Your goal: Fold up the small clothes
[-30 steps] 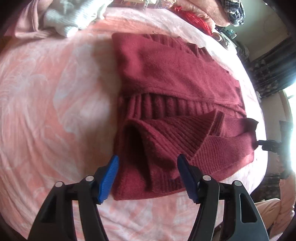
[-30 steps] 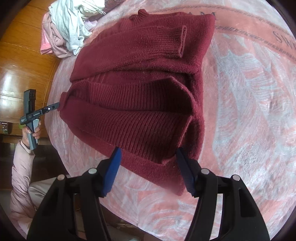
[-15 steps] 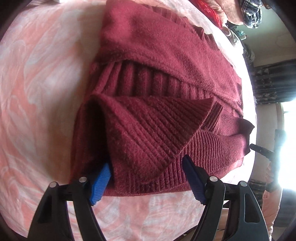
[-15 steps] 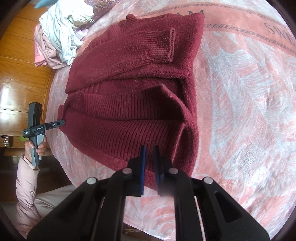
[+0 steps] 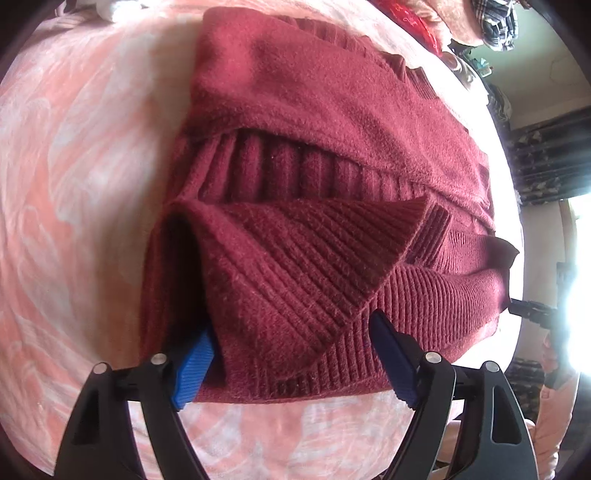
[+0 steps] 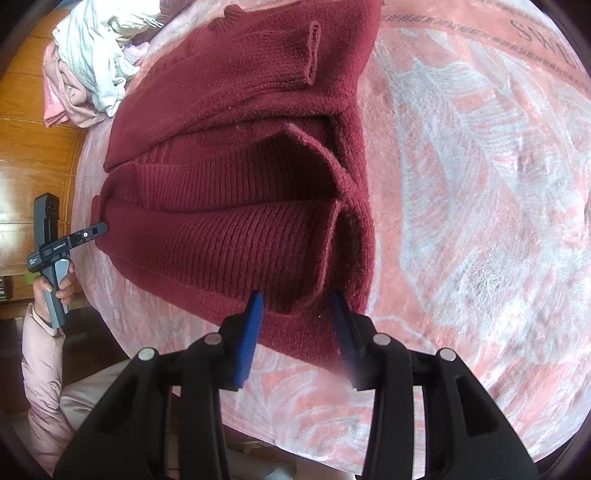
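A dark red knit sweater lies partly folded on a pink patterned blanket; it also shows in the right wrist view. My left gripper is open, its blue pads straddling the sweater's near ribbed hem, the left pad tucked under a raised fold. My right gripper is open, its pads on either side of a raised fold at the opposite hem corner. The left gripper shows far left in the right wrist view, touching the sweater's edge.
A pile of white and pink clothes lies at the far corner of the blanket. A wooden floor lies beyond the edge. More clothes and a dark curtain are at the left view's upper right.
My left gripper has moved forward onto the hem, its left pad slipping under the fold. My right gripper closed half a second ago and has now opened again around the fold.
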`<state>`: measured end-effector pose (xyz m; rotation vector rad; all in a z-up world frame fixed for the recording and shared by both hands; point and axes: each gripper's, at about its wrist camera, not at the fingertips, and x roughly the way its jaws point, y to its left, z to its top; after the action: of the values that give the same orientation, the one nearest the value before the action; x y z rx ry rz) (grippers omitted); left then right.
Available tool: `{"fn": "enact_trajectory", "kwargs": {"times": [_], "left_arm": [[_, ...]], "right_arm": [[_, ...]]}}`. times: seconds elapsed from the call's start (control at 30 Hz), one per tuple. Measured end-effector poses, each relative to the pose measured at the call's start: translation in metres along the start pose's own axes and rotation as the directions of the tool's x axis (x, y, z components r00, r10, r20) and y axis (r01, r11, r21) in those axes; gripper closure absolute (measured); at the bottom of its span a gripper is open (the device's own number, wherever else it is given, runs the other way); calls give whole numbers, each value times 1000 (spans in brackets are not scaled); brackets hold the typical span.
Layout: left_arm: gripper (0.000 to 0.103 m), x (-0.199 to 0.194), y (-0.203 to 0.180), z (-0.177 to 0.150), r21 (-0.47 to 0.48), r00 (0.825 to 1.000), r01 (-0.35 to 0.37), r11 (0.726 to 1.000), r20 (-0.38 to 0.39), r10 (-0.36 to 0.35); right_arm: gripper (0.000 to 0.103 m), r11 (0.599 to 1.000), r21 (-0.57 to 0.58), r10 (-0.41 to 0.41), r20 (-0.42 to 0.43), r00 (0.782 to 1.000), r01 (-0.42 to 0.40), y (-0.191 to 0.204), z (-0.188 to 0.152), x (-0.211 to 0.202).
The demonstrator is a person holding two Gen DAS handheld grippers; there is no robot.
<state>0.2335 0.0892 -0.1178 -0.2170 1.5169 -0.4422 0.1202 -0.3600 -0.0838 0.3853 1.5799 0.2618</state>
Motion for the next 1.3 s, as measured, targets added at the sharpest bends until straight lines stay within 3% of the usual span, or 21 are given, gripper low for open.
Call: {"fn": "enact_trajectory", "kwargs": {"times": [0.07, 0.13, 0.2, 0.27, 0.33, 0.47, 0.5, 0.53, 0.6, 0.7, 0.9, 1.0, 1.17, 1.3], "left_arm": [[28, 1, 0, 0, -4, 1000, 0, 1000, 8, 1], [49, 0, 0, 0, 1, 1000, -8, 1000, 20, 8], [73, -3, 3, 1, -22, 999, 16, 1000, 40, -16], [81, -7, 7, 3, -58, 997, 54, 997, 57, -50], [83, -17, 8, 8, -79, 993, 86, 993, 88, -79], [83, -43, 10, 24, -116, 974, 147, 982, 193, -123], [82, -49, 12, 30, -134, 966, 141, 981, 234, -107], [78, -55, 14, 34, -151, 960, 109, 983, 273, -64], [47, -63, 19, 39, -174, 942, 47, 984, 336, 15], [45, -66, 18, 45, -150, 937, -34, 988, 338, 83], [32, -54, 13, 40, -65, 956, -83, 994, 278, 98], [31, -41, 7, 38, -4, 952, -171, 985, 256, 167], [31, -28, -9, 37, 84, 949, -220, 972, 248, 193], [31, -15, -21, 42, 130, 946, -258, 957, 236, 223]], "right_arm": [[65, 1000, 23, 12, -24, 1000, -11, -3, 2, 11], [95, 998, 34, 55, -28, 998, -54, -5, 3, 18], [97, 999, 24, 50, -5, 999, -49, -2, 5, 16], [98, 998, 6, 58, 58, 997, -58, 1, 9, 2], [98, 994, 19, 102, 139, 985, -106, -1, 14, -20], [98, 985, 74, 128, 279, 952, -154, -13, 26, -49], [93, 985, 105, 99, 302, 948, -136, -16, 28, -51], [80, 985, 132, 67, 316, 946, -114, -19, 30, -50], [56, 984, 151, 44, 308, 950, -95, -24, 33, -47], [59, 986, 133, 53, 296, 954, -96, -27, 31, -46], [55, 992, 92, 56, 258, 965, -82, -42, 26, -43], [53, 994, 91, 39, 228, 973, -61, -44, 25, -30], [52, 998, 41, 45, 206, 978, -54, -34, 33, -18], [49, 1000, -9, -3, 178, 984, 5, -22, 41, -4]]}}
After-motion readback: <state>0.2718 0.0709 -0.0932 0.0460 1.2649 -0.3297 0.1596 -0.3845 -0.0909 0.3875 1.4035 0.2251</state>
